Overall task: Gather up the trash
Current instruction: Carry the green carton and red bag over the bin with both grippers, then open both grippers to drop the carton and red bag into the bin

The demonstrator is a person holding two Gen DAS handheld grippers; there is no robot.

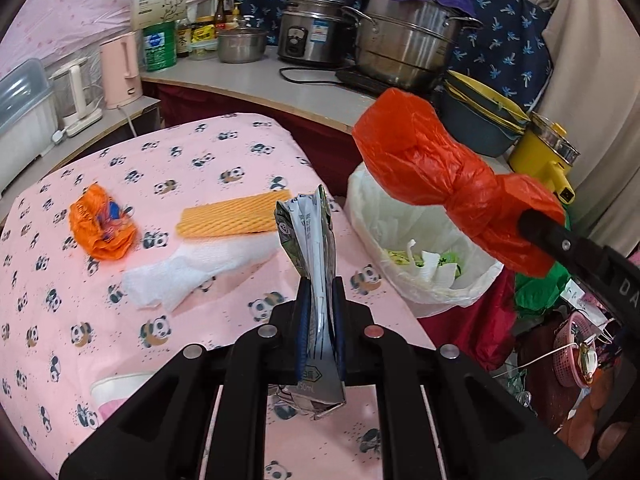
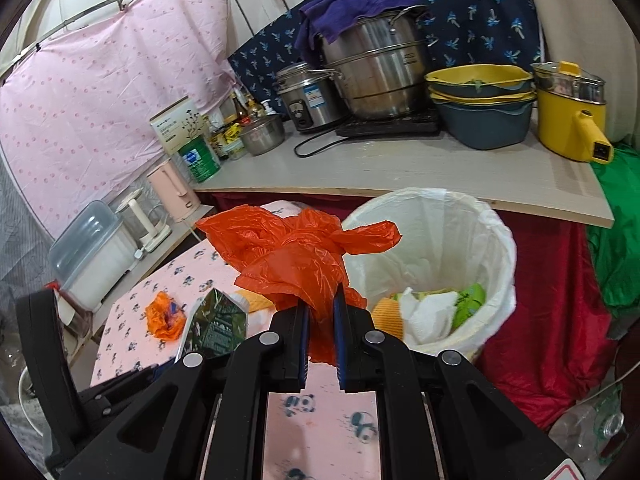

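My left gripper (image 1: 320, 286) is shut on a flattened drink carton (image 1: 310, 232), which stands upright between the blue pads above the pink panda tablecloth (image 1: 100, 320). My right gripper (image 2: 320, 304) is shut on a knotted red plastic bag (image 2: 296, 248) and holds it in the air beside the white-lined bin (image 2: 502, 248). In the left wrist view the red plastic bag (image 1: 432, 160) hangs over the bin (image 1: 364, 208) from the right gripper (image 1: 530, 222). The carton (image 2: 218, 320) also shows low on the left in the right wrist view.
On the cloth lie a crumpled orange bag (image 1: 102, 226), a yellow foam net (image 1: 236, 216) and a white foam sheet (image 1: 188, 270). The bin holds paper and green wrappers (image 2: 436, 312). Behind it a counter (image 2: 400, 168) carries pots, bowls, kettles and bottles.
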